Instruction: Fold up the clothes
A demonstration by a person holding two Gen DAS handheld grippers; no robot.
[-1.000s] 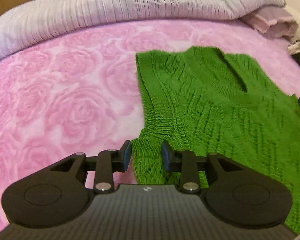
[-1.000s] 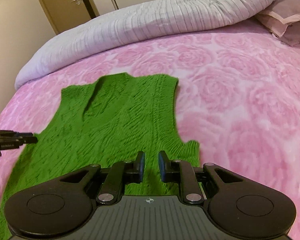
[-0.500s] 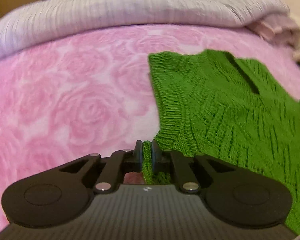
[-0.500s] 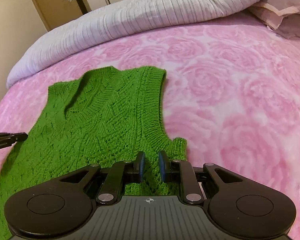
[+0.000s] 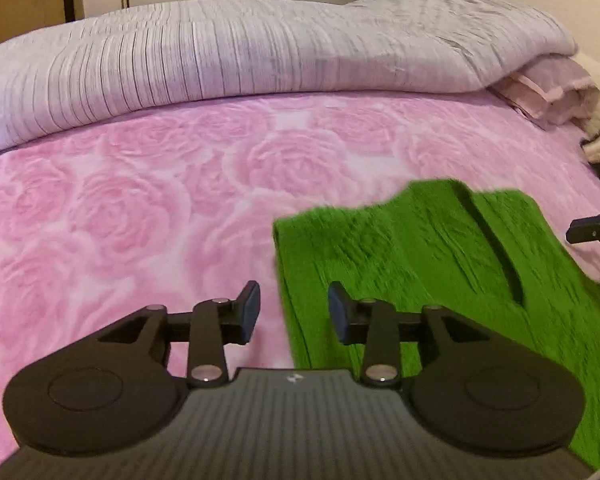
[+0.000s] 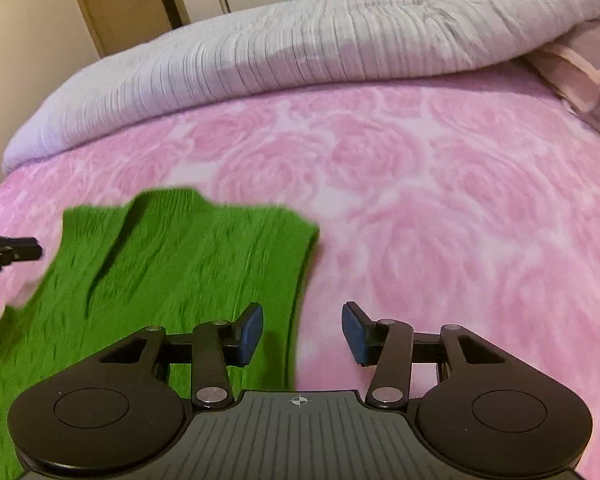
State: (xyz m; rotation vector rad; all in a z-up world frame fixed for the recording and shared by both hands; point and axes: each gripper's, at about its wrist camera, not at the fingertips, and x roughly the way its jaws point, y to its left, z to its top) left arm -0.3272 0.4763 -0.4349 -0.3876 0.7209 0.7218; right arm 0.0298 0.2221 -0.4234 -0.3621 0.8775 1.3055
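Observation:
A green knitted vest [image 5: 440, 264] lies flat on the pink rose-patterned bed cover, blurred by motion. My left gripper [image 5: 294, 312] is open and empty, straddling the vest's left edge. The vest also shows in the right wrist view [image 6: 180, 264]. My right gripper [image 6: 302, 332] is open and empty over the vest's right edge. The right gripper's tip shows at the right of the left wrist view [image 5: 596, 230], and the left gripper's tip at the left of the right wrist view [image 6: 12, 252].
The pink bed cover [image 5: 140, 220] spreads to the left and beyond the vest. A rolled grey-lilac duvet [image 5: 260, 52] lies across the far side. A pink pillow [image 6: 580, 76] lies at the far right. A wardrobe and a door stand behind.
Both grippers have opened: the left let go of the vest's edge it pinched half a second ago. Both have pulled back and up, so the vest looks lower and farther.

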